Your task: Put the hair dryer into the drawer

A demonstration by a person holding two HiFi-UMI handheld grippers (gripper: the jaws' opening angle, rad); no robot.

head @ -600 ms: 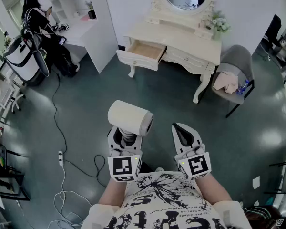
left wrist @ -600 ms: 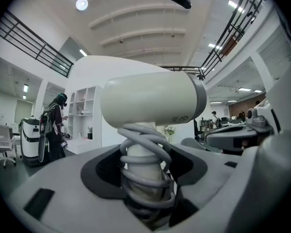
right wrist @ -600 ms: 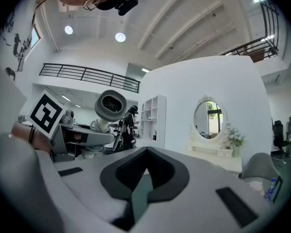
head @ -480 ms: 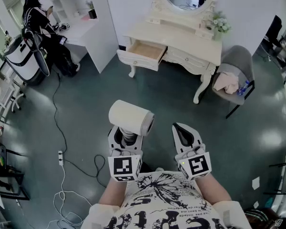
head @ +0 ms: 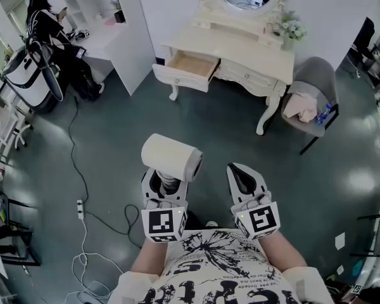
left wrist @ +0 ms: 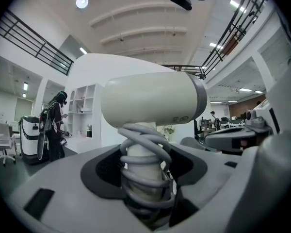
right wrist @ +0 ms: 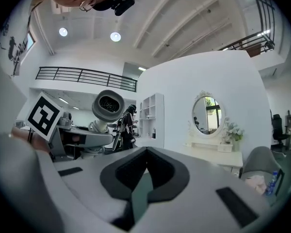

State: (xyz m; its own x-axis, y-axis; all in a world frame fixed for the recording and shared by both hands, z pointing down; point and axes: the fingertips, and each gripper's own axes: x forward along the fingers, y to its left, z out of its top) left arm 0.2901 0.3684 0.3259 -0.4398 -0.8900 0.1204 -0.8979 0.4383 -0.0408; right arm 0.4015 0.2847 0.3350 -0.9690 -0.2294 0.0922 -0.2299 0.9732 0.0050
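Note:
The cream hair dryer stands upright in my left gripper, barrel lying crosswise above the jaws. The jaws are shut on its handle, which has the grey cord wound round it. The barrel fills the left gripper view. My right gripper hangs beside it to the right, jaws shut and empty; in its own view the tips meet and the dryer shows at the left. The open wooden drawer sticks out of the white dressing table far ahead, across the floor.
A grey chair with cloth and a bottle on it stands right of the dressing table. A white desk and a person are at the back left. A power strip and cables lie on the floor to the left.
The head view has drifted a little; the grippers and the dryer sit slightly further left in frame. The grip on the dryer is the same.

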